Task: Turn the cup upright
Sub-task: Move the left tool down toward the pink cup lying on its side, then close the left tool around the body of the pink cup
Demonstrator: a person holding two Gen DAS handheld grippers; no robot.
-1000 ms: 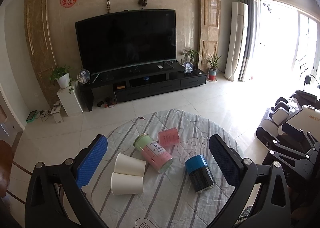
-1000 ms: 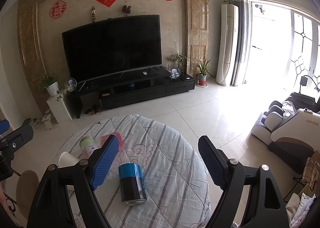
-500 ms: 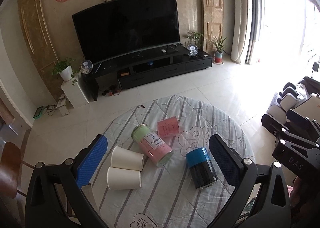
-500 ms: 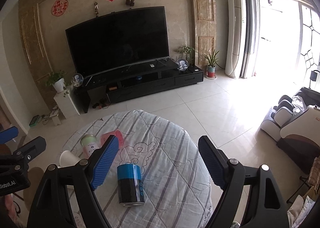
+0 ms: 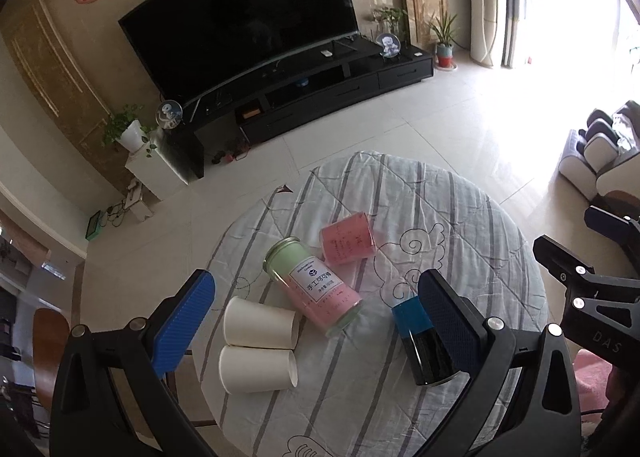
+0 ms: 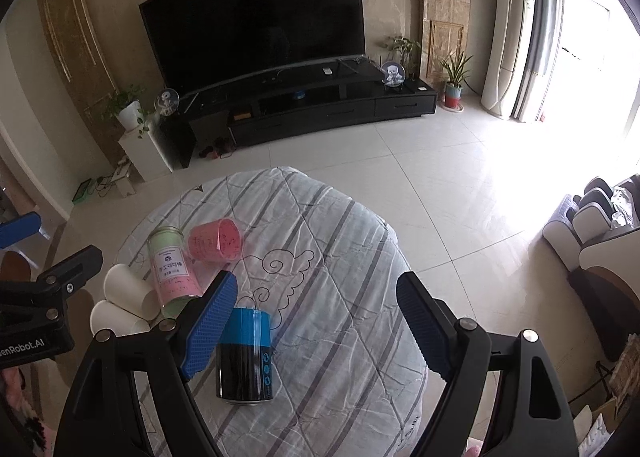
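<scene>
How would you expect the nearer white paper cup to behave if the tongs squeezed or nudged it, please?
The nearer white paper cup lies on its side, so it would probably roll in a curve, given its taper. Its thin walls likely crush easily. It looks empty, so probably very light and apt to skid on the quilted cloth.

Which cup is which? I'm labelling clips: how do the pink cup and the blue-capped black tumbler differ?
The pink cup is translucent, short and wide; the black tumbler is opaque, taller and slimmer, with a blue band. The pink cup lies farther back, the tumbler nearer the grippers. Both lie on their sides on the striped tablecloth.
</scene>
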